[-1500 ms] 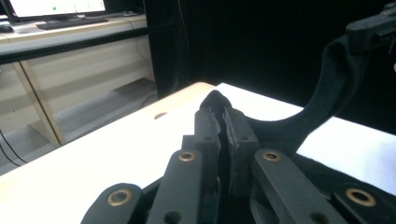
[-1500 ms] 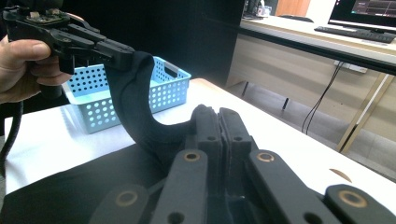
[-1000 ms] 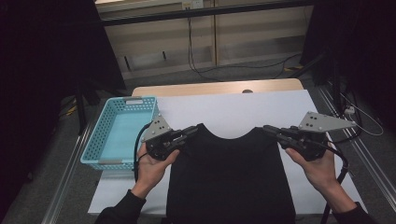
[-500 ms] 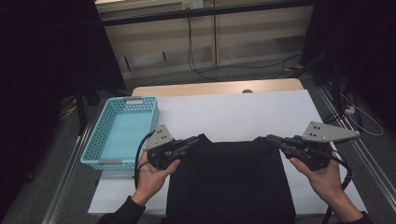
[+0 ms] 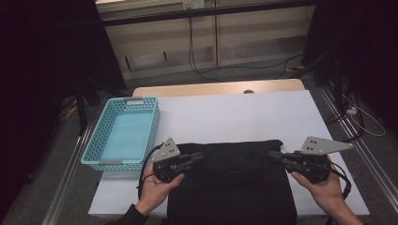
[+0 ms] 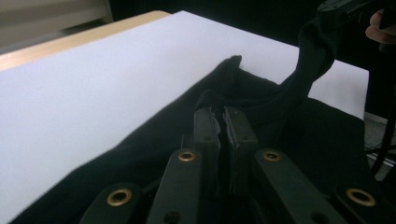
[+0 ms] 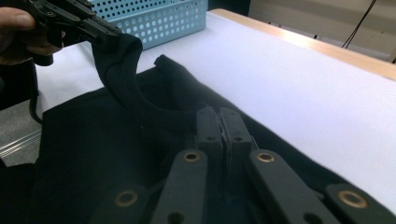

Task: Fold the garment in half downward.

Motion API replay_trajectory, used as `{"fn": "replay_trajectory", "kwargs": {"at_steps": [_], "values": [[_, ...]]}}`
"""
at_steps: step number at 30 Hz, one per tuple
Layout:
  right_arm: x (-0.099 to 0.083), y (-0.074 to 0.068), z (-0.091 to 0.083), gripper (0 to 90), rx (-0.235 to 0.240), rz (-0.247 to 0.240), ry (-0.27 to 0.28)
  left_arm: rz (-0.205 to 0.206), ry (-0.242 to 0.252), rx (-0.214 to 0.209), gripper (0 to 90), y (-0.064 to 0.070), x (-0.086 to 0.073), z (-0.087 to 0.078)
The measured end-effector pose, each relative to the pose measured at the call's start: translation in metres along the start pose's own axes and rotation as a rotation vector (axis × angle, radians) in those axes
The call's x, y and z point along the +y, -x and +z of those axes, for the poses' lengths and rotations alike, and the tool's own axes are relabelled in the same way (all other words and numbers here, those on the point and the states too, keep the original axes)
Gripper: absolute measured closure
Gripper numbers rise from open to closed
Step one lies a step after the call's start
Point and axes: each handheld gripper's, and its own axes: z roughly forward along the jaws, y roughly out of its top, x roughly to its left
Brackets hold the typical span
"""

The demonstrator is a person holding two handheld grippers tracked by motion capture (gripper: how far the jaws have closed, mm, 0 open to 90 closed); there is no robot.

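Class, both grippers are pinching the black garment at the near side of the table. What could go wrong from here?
1. The left gripper and right gripper each pinch only a thin edge of the garment; a tug might pull it free.
2. The garment's near edge lies at the table edge, so it may slide off.
3. Uneven pulling could bunch the fold.

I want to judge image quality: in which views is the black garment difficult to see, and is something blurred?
High view: dim surroundings, the black garment shows almost no folds. Left gripper view: white table cover bright, garment detail lost, far edge soft. Right gripper view: blue basket slightly blurred.
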Motion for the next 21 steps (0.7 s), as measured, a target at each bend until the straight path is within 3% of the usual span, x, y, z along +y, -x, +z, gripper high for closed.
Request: {"fn": "replay_trajectory", "kwargs": {"at_steps": [12, 21], "values": [[-0.031, -0.007, 0.003, 88.4, 0.043, 0.038, -0.07, -0.004, -0.077, -0.043, 85.0, 0.01, -0.025, 0.002], [-0.039, -0.018, 0.004, 88.3, 0.092, 0.023, -0.089, -0.003, -0.114, -0.072, 84.9, 0.021, -0.035, -0.005]]}}
